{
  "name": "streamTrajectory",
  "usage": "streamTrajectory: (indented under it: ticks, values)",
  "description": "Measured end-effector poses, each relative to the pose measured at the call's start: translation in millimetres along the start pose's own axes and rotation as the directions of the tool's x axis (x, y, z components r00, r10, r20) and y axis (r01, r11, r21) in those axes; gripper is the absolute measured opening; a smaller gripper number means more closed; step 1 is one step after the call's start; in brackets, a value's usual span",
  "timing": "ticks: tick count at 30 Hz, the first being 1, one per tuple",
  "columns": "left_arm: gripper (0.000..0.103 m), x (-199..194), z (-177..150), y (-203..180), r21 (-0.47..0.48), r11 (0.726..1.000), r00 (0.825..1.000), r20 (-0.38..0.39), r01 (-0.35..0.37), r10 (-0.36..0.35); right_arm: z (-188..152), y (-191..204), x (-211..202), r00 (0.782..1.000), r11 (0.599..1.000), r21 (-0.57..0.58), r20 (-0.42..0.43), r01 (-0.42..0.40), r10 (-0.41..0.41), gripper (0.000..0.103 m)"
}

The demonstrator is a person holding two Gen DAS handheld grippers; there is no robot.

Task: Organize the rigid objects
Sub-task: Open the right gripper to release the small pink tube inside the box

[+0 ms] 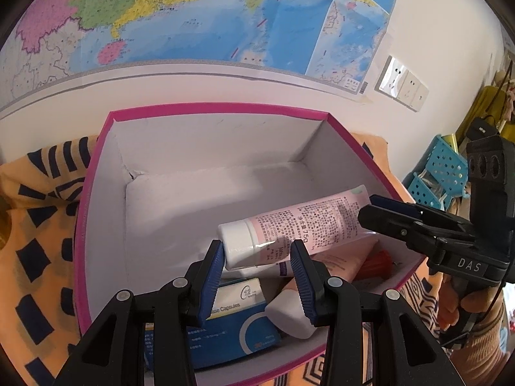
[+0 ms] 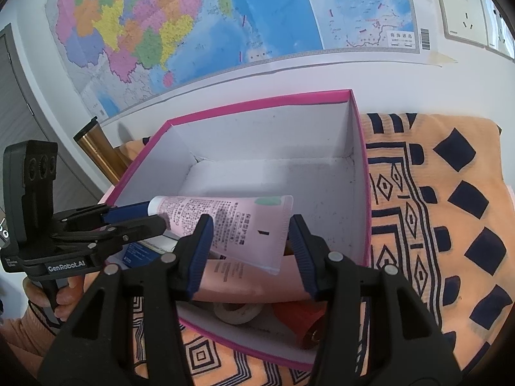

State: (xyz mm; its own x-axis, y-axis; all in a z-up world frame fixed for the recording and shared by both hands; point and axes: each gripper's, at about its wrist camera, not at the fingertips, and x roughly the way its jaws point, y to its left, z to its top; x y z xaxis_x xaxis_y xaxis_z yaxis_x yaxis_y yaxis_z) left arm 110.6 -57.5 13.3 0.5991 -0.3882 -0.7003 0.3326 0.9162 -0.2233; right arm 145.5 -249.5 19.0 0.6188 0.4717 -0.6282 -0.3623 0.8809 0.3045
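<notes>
Both grippers (image 1: 257,267) (image 2: 249,244) spread open over pink tube (image 1: 302,225), white cap, inside pink-rimmed box (image 1: 219,107).

A colourful wall map (image 2: 206,22) hangs on the white wall (image 2: 322,74) beside pale sockets (image 2: 463,13).

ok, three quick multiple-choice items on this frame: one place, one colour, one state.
1. Where is the pink tube?
A. on the cloth
B. in the box
C. on the wall

2. What colour is the box rim?
A. magenta
B. green
C. black

3. How do the left gripper's jaws stand?
A. shut on the tube
B. shut on nothing
C. open

B: the pink tube lies inside the box, above other items.
A: the rim is magenta.
C: the left gripper has its jaws apart, the tube's cap end between them but untouched.
</notes>
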Motion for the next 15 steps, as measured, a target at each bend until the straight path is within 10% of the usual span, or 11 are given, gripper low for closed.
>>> streamTrajectory:
  ticks: [15]
  values:
    - [0.042,11.2,2.2,6.8,-0.005,0.998,0.998,-0.012,-0.059,0.059,2.9,5.8,6.1,0.998,0.998,0.003,-0.006,0.061,-0.061,0.054]
